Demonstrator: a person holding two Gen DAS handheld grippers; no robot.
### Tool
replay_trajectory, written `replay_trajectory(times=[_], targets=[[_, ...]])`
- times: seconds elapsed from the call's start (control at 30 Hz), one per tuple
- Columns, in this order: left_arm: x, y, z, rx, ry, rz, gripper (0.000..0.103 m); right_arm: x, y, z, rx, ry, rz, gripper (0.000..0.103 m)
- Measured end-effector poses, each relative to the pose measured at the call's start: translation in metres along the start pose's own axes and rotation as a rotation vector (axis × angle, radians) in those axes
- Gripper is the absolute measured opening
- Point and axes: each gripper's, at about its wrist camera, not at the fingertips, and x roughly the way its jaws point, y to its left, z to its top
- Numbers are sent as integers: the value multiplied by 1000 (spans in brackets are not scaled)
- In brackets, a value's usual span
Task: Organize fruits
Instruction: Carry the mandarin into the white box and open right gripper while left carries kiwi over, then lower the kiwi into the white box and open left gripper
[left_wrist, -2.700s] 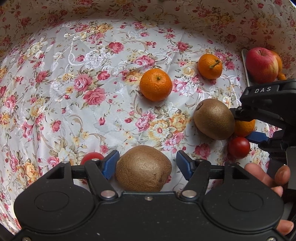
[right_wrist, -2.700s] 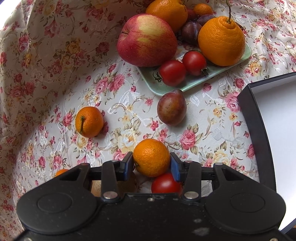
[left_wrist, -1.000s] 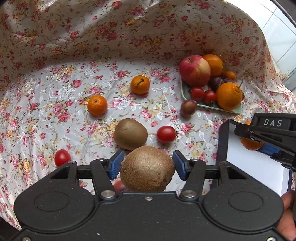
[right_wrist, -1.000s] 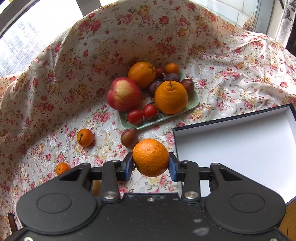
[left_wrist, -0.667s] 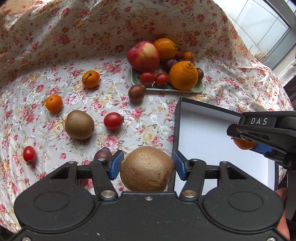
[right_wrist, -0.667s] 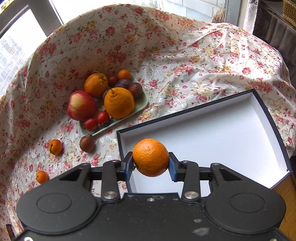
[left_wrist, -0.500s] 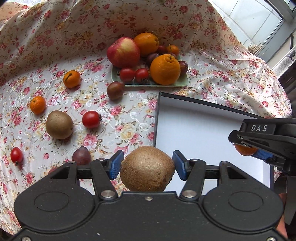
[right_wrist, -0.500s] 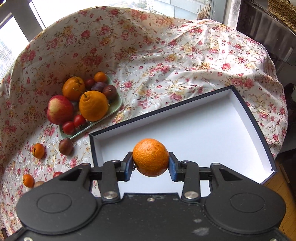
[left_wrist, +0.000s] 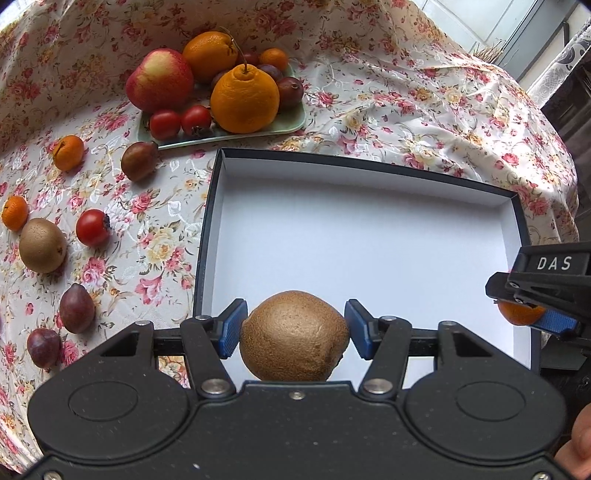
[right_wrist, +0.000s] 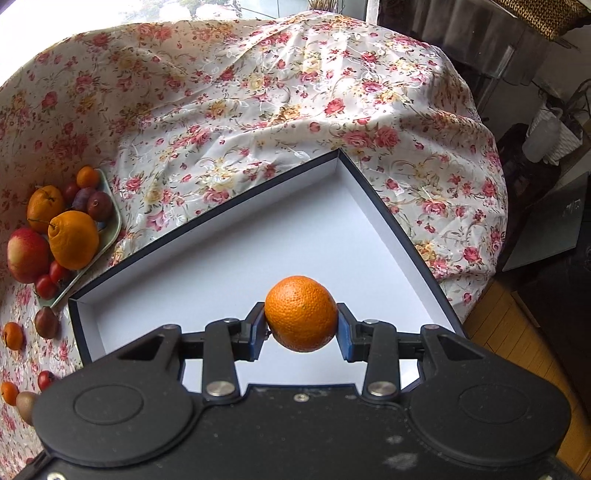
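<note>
while both my grippers hung above the shallow dark-rimmed box with the white inside (left_wrist: 364, 236), my left gripper (left_wrist: 294, 334) was clamped on a brown fuzzy kiwi (left_wrist: 294, 341), blue pads against its sides. my right gripper (right_wrist: 301, 330) was closed on a small round orange mandarin (right_wrist: 301, 314). neither fruit touched the box floor. beyond the box, a pale green tray (left_wrist: 291, 123) on the floral tablecloth (left_wrist: 406, 99) held an apple, oranges, tomatoes and plums.
</note>
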Motion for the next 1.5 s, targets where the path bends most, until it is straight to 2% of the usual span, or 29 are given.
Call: replay_trajectory(times=[0.53,0.8,1.0,1.13,1.3,1.37,1.5], targets=[[10,-11,-3,20,32,7,62,17,-8,5,-18,111,-14,41],[-7,-17,0,71,-58,28,60,26,-6,6,-47,182,-12,42],[-6,-14,1,61,-50,27,60,33,-2,3,-78,233,-14,42],[-6,-13,1,54,-53,24,60,28,-5,6,-68,217,-23,42],[-6,-14,2,55,-56,26,60,19,-8,10,-65,179,9,42],[-6,-14,1,57,-53,27,60,19,-4,11,-83,188,5,39],[-5,-13,1,55,-53,29,60,2,-3,12,-87,130,55,39]])
